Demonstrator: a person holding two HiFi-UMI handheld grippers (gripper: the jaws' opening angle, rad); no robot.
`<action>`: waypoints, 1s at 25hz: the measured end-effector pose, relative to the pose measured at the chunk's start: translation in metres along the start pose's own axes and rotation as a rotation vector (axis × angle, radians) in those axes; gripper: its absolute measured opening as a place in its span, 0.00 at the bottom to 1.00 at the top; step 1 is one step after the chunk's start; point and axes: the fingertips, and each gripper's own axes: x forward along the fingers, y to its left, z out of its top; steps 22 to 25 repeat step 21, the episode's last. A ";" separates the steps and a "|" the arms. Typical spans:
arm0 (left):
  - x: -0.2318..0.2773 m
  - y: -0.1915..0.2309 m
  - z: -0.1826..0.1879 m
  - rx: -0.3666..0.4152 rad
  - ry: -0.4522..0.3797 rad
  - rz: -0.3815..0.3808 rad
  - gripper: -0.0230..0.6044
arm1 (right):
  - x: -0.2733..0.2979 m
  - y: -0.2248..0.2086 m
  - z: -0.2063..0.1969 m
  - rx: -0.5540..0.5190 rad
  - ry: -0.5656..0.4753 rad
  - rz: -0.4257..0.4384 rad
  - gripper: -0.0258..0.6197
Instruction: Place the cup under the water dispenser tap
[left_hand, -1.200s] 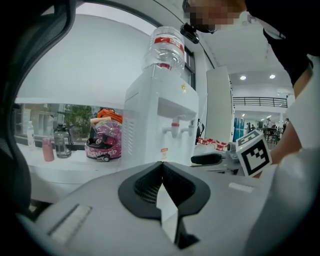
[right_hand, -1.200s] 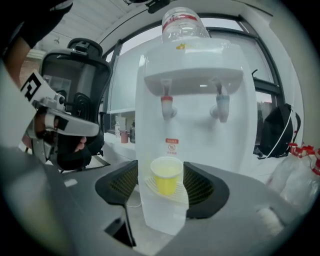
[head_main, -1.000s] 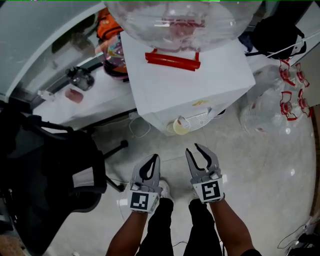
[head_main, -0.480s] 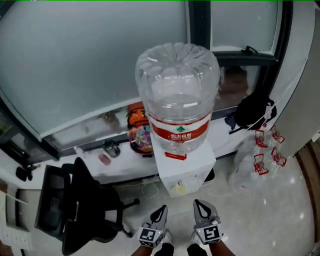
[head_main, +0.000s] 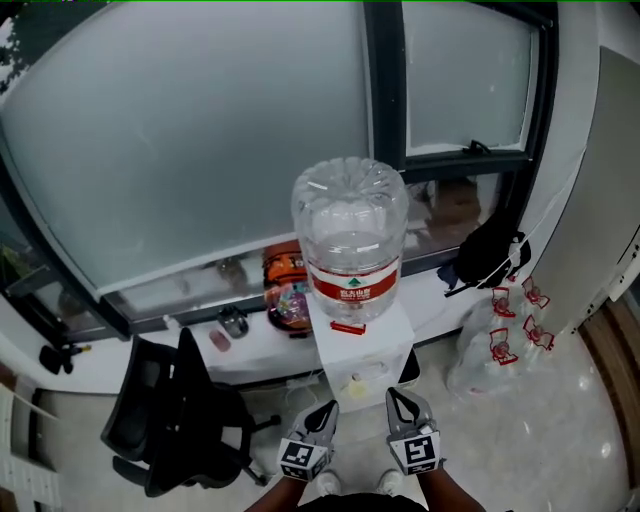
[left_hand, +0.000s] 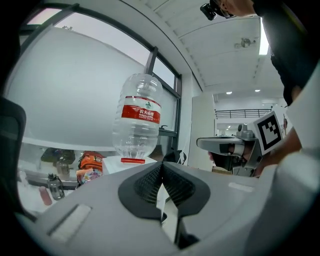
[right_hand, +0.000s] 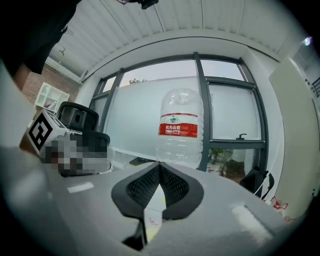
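Note:
The white water dispenser stands below the window and carries a big clear bottle with a red label. A small pale yellow round thing, perhaps the cup, sits at the dispenser's front by the taps. Both grippers hover side by side just in front of it, apart from it. My left gripper is shut with nothing in it, its pads meeting. My right gripper is shut and empty too, pads together. The bottle rises beyond the jaws in both gripper views.
A black office chair stands left of the dispenser. On the sill behind are an orange bag, a dark flask and a pink item. Empty bottles with red handles and a black bag lie to the right.
The head view has pulled up and back, so the dispenser looks far smaller. Both grippers rose. The right gripper's jaws, parted a second ago, have shut on nothing.

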 end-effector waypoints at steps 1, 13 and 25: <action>0.001 0.002 0.002 0.014 0.000 0.008 0.06 | 0.000 -0.001 0.004 -0.003 -0.007 0.000 0.04; 0.007 0.005 0.026 -0.008 -0.064 0.011 0.07 | -0.002 -0.018 0.023 -0.022 -0.043 -0.014 0.04; 0.013 0.000 0.027 0.006 -0.070 0.011 0.06 | -0.001 -0.027 0.022 -0.011 -0.033 -0.027 0.04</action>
